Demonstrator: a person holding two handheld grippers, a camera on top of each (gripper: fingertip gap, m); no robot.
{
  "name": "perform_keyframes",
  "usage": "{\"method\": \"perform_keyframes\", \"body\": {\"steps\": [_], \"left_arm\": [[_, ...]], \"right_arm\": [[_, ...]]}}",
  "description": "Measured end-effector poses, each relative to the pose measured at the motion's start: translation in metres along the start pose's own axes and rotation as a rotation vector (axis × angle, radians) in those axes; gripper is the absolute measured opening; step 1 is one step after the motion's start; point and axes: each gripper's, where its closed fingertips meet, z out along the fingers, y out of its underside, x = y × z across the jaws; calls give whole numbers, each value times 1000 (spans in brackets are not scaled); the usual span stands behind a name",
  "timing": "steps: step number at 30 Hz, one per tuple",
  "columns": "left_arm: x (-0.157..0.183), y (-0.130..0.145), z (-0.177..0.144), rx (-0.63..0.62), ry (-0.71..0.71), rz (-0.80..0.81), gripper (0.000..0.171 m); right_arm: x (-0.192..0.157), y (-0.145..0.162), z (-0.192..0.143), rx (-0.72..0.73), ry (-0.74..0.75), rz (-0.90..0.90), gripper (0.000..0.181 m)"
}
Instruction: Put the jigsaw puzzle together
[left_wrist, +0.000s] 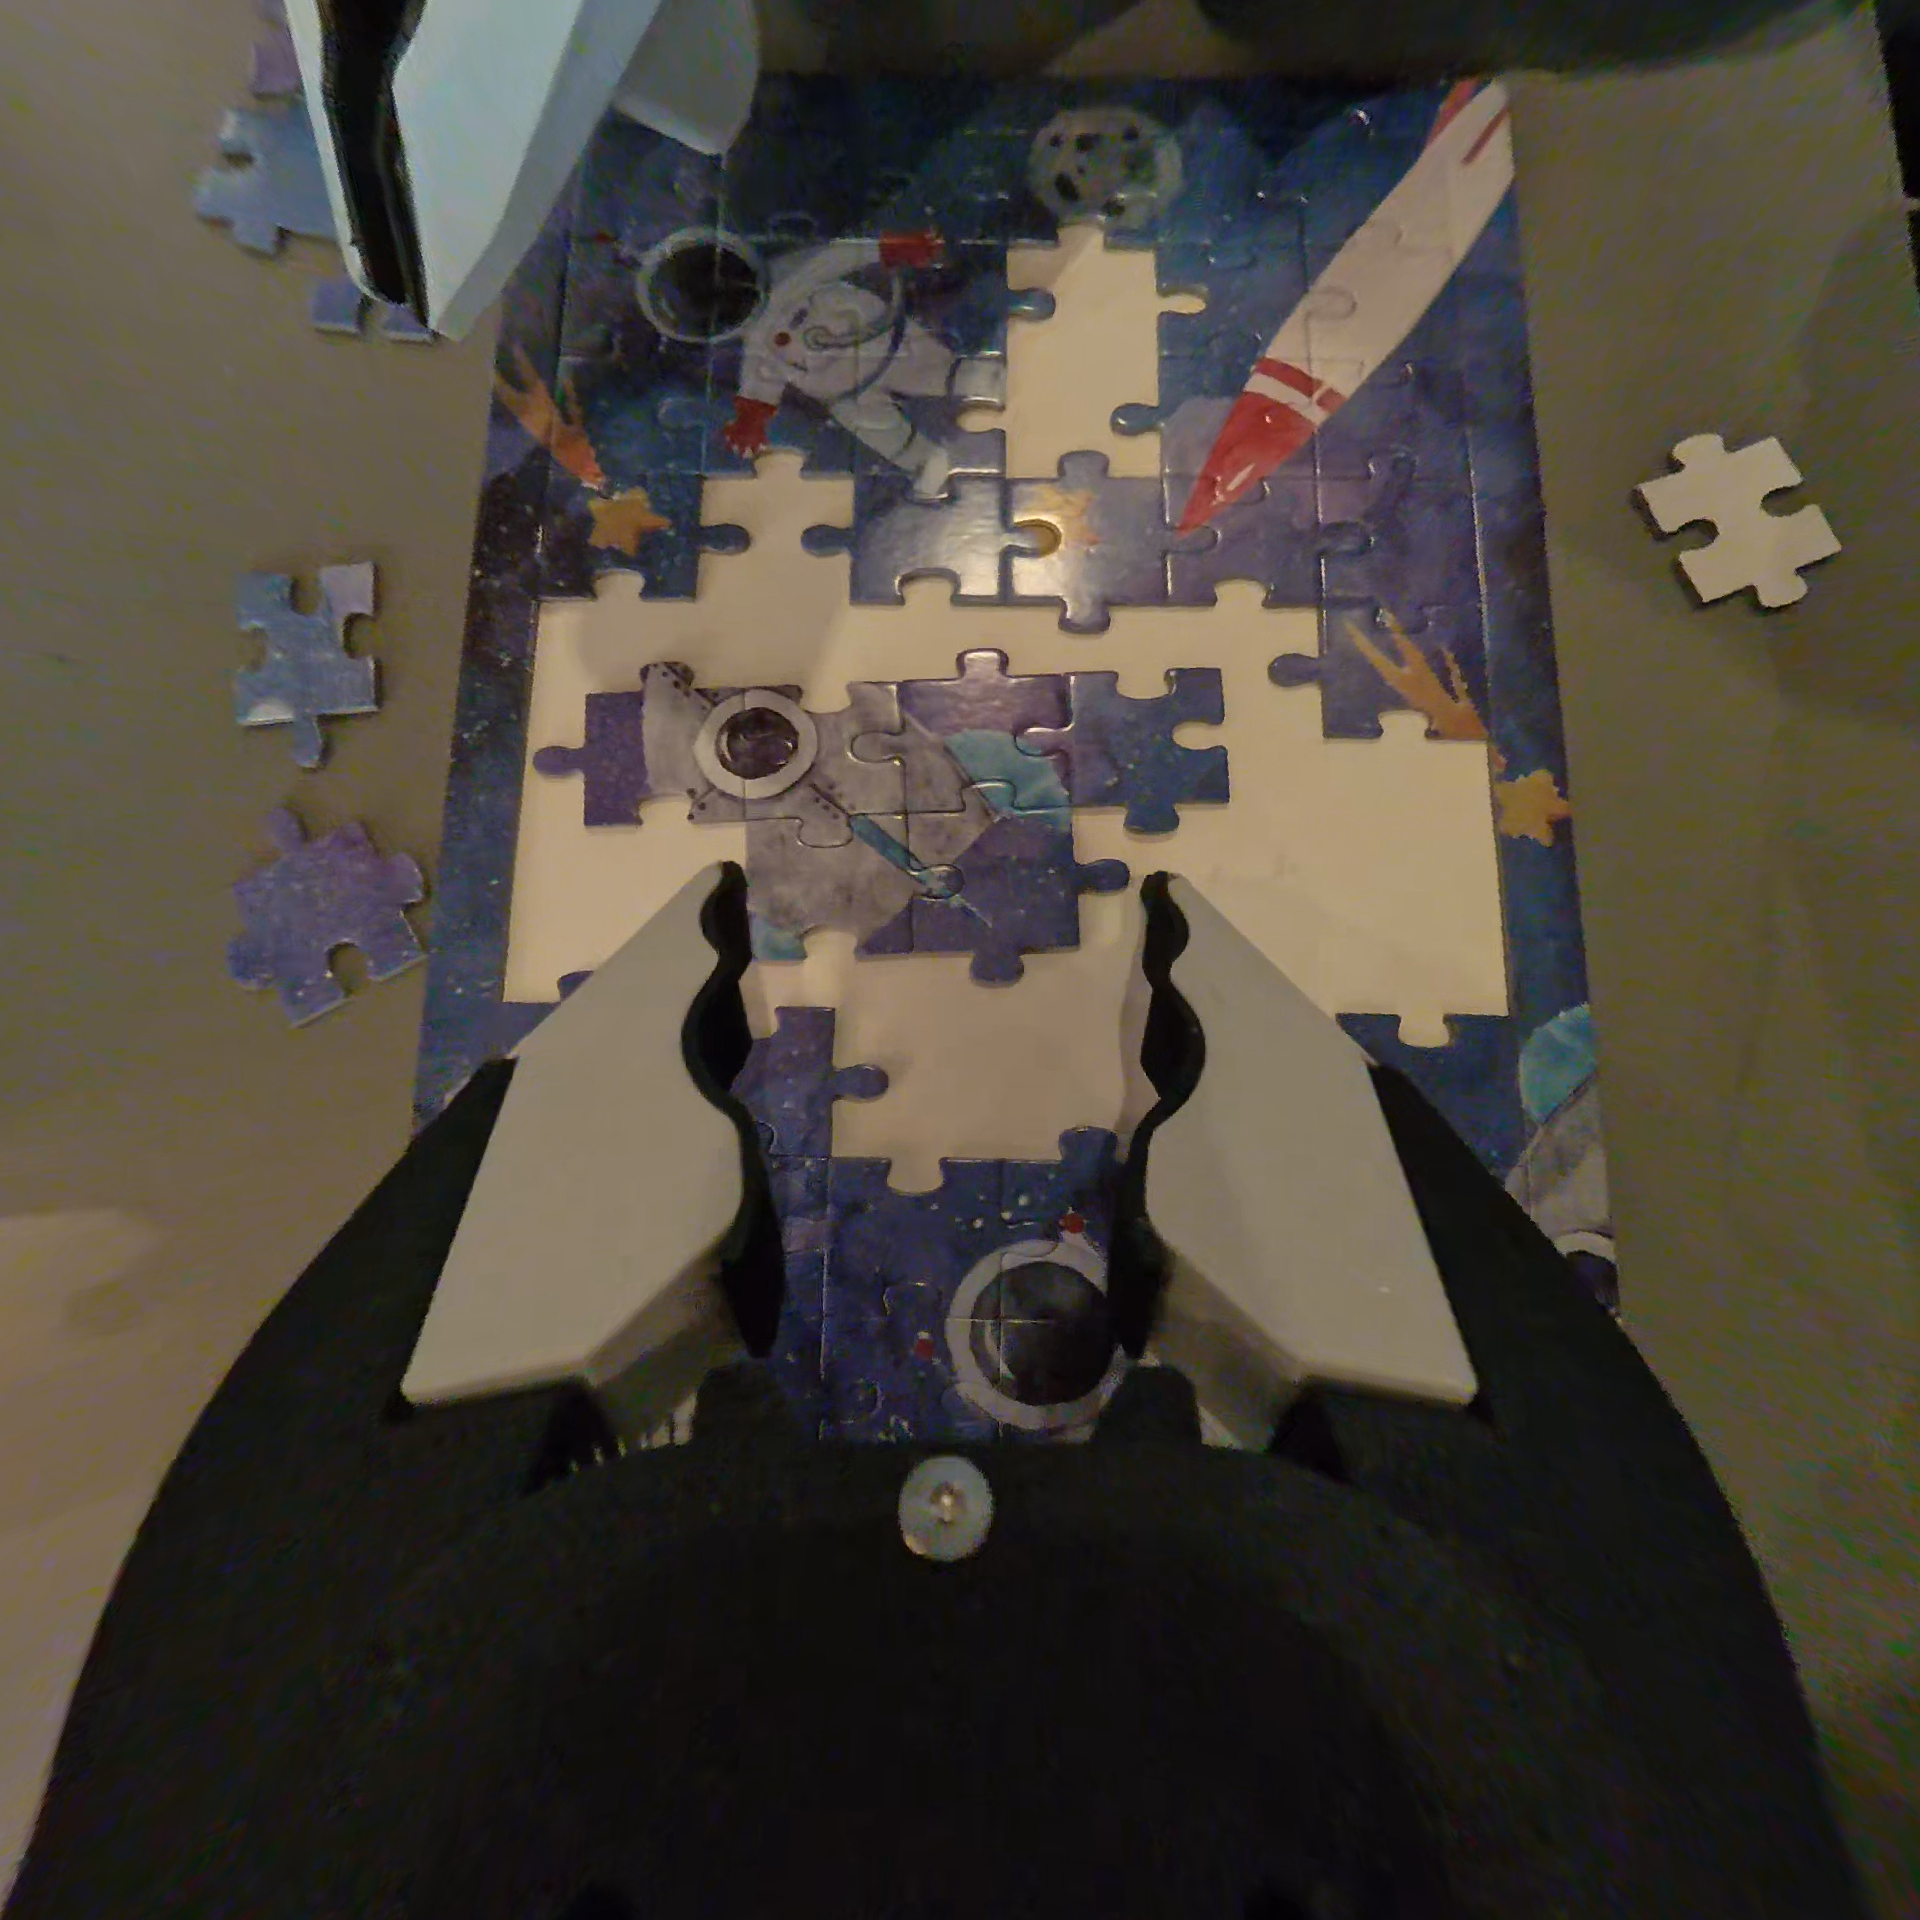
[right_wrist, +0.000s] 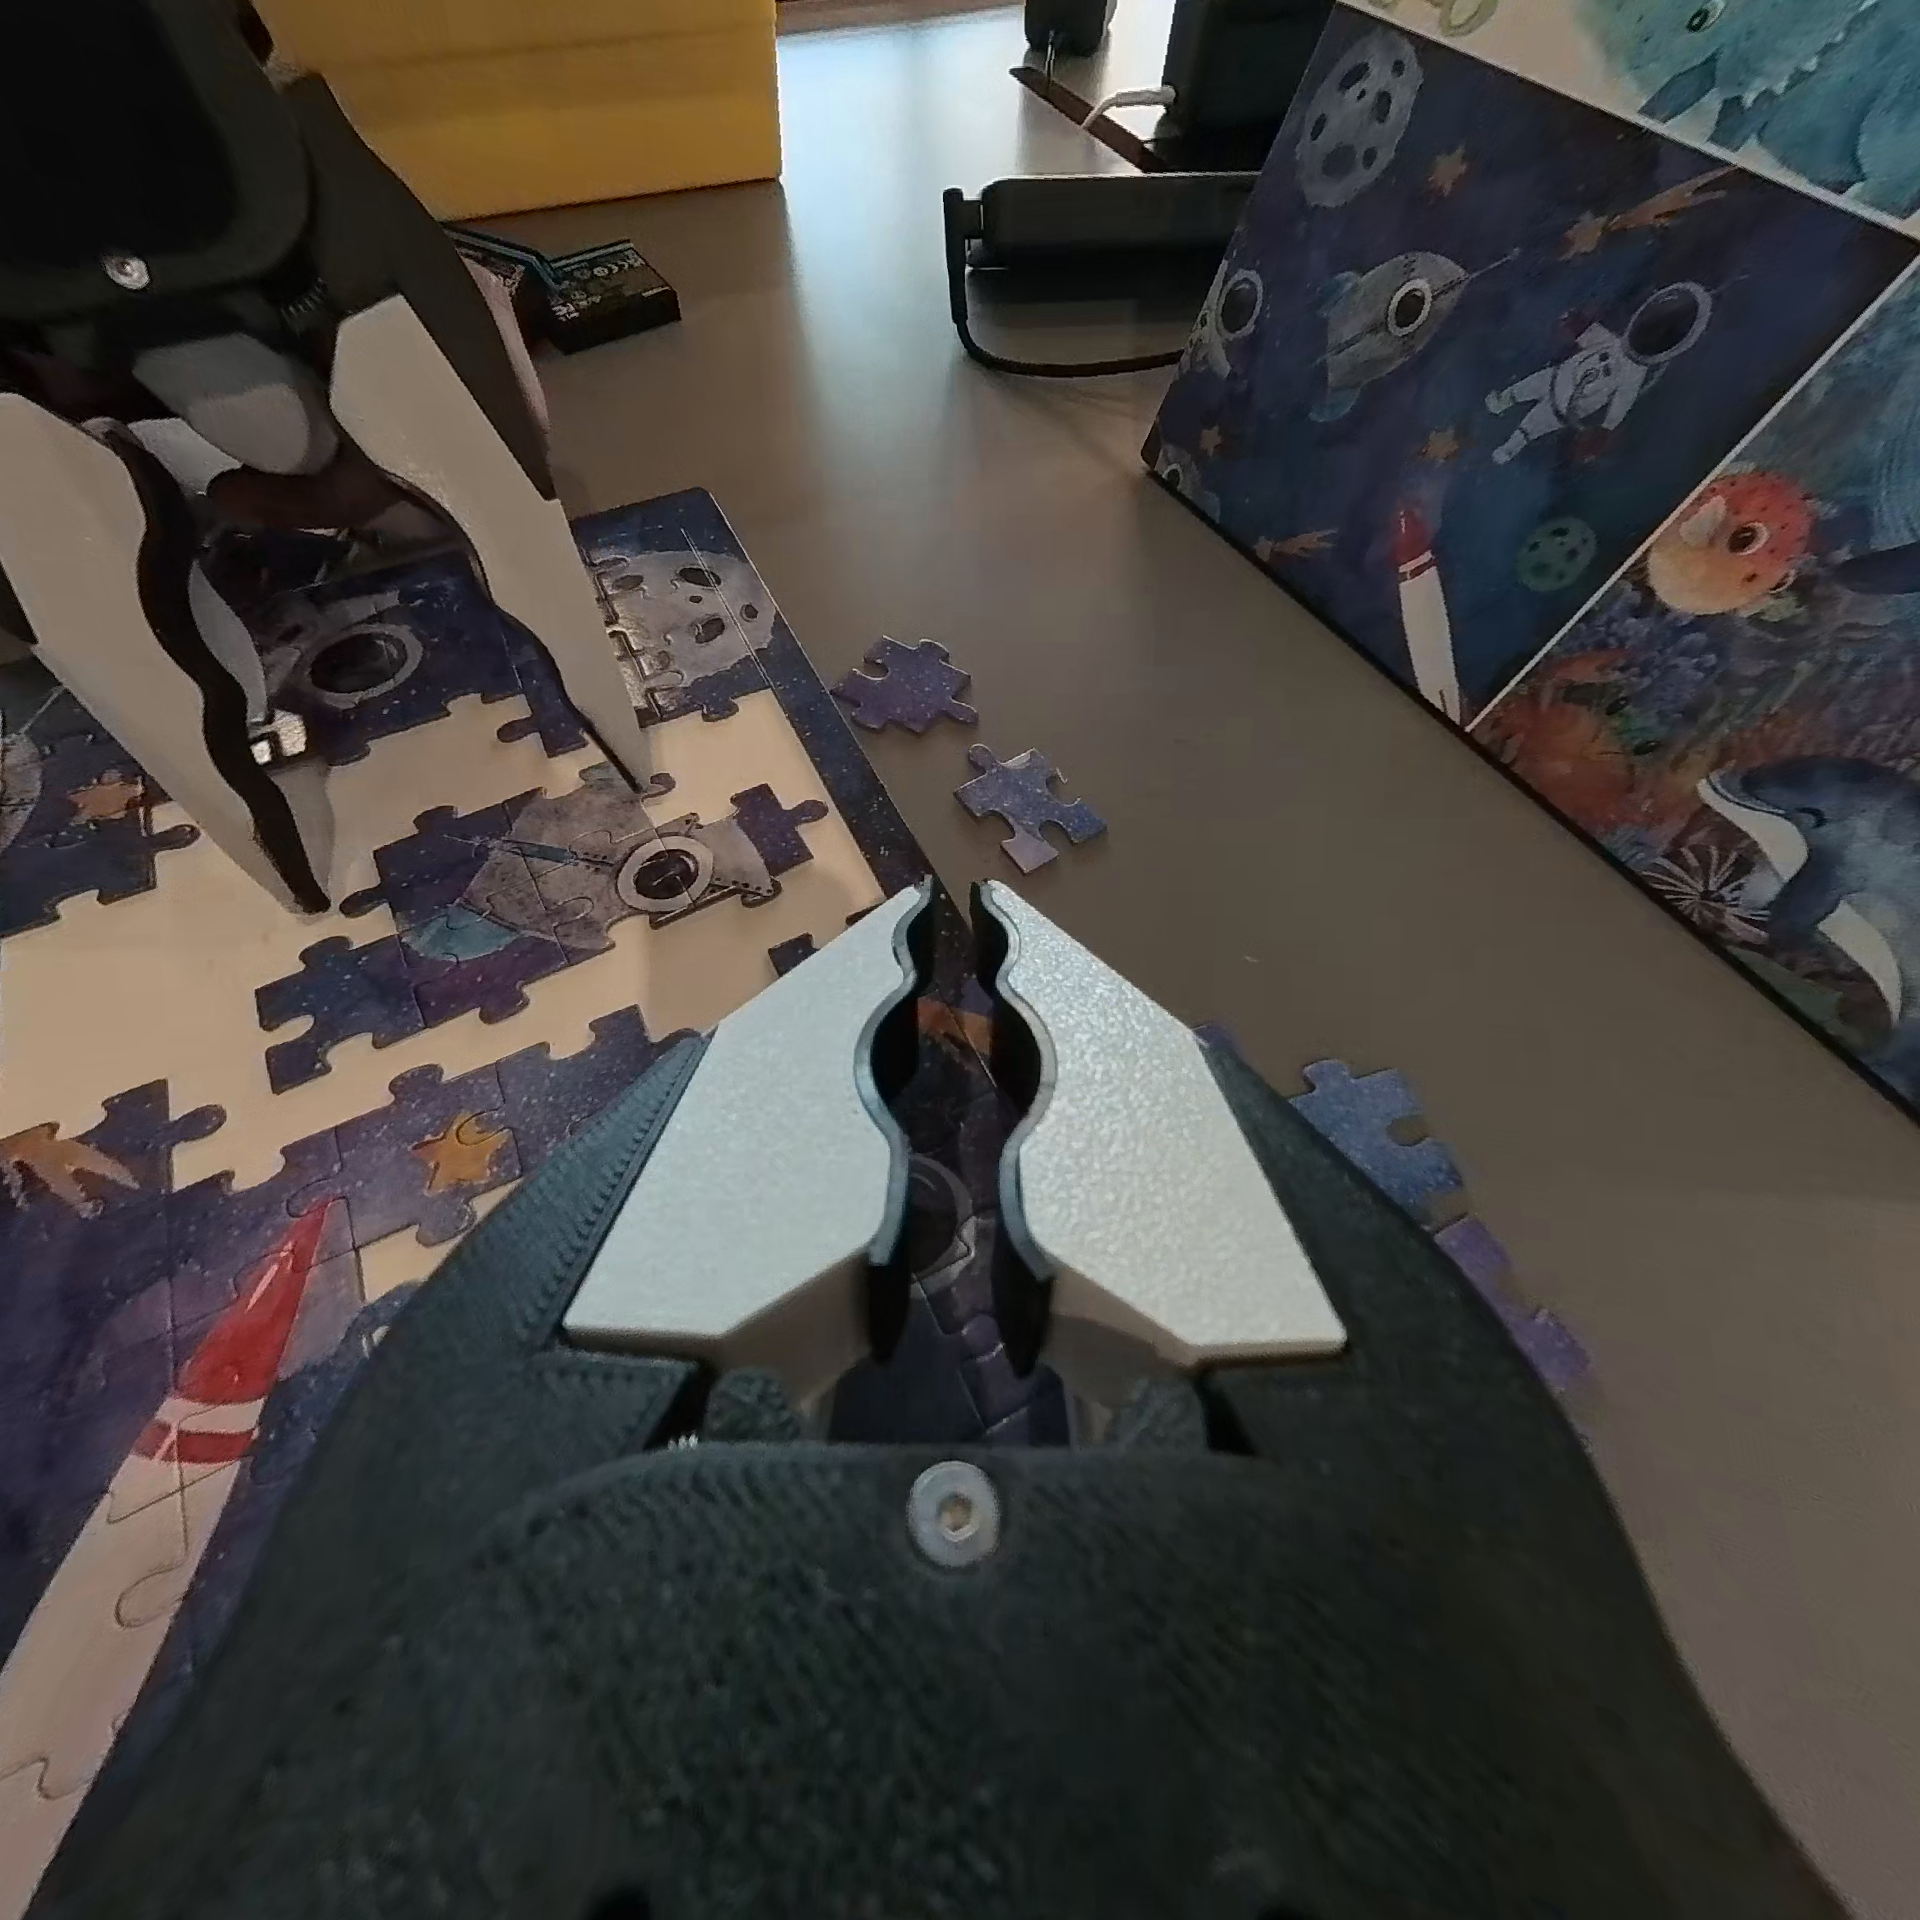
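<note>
1. Left wrist view: my left gripper (left_wrist: 940, 894) hangs over the jigsaw puzzle (left_wrist: 1392, 582), its fingers spread wide with nothing between them.
2. Under the fingertips sits a joined cluster of pieces (left_wrist: 883, 790) showing a grey spacecraft, loose on the bare cream middle of the puzzle, apart from the assembled border.
3. On the brown table (left_wrist: 1714, 935) to the left of the puzzle lie two loose pieces, a pale blue piece (left_wrist: 307, 660) and a purple piece (left_wrist: 327, 920) just below it.
4. To the right, well apart from the puzzle edge, a white piece (left_wrist: 1735, 535) lies face down.
5. At the top left, my right gripper (left_wrist: 416, 156) shows above more loose pieces (left_wrist: 260, 177).
6. Right wrist view: my right gripper (right_wrist: 951, 894) has its fingers nearly pressed together, with a thin gap at the tips and nothing pinched that I can see.
7. It sits above the puzzle's edge (right_wrist: 862, 790); two purple pieces (right_wrist: 914, 686) (right_wrist: 1023, 805) lie on the table just beyond its tips.
8. The left gripper (right_wrist: 468, 831) stands over the spacecraft cluster, fingers spread, with tips close to or touching the board.
9. The puzzle box (right_wrist: 1507, 436) leans at the right, picture side facing me.
</note>
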Motion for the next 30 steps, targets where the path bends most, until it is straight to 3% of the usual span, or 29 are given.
{"method": "perform_keyframes", "body": {"steps": [17,18,20,21,25,30], "left_arm": [[-6,2,0,13,-8,-29,80],[-5,2,-1,13,-8,-24,77],[1,1,-4,15,26,-3,47],[1,1,-4,14,28,0,45],[1,1,-3,13,18,10,46],[-12,0,-1,34,-39,-57,73]], "right_arm": [[-1,1,1,-6,3,-10,4],[-1,1,1,-6,4,-10,4],[-1,1,1,-6,4,-11,4],[-1,1,1,-7,4,-12,4],[-1,1,1,-7,4,-13,3],[-1,1,1,-10,5,-17,3]]}}
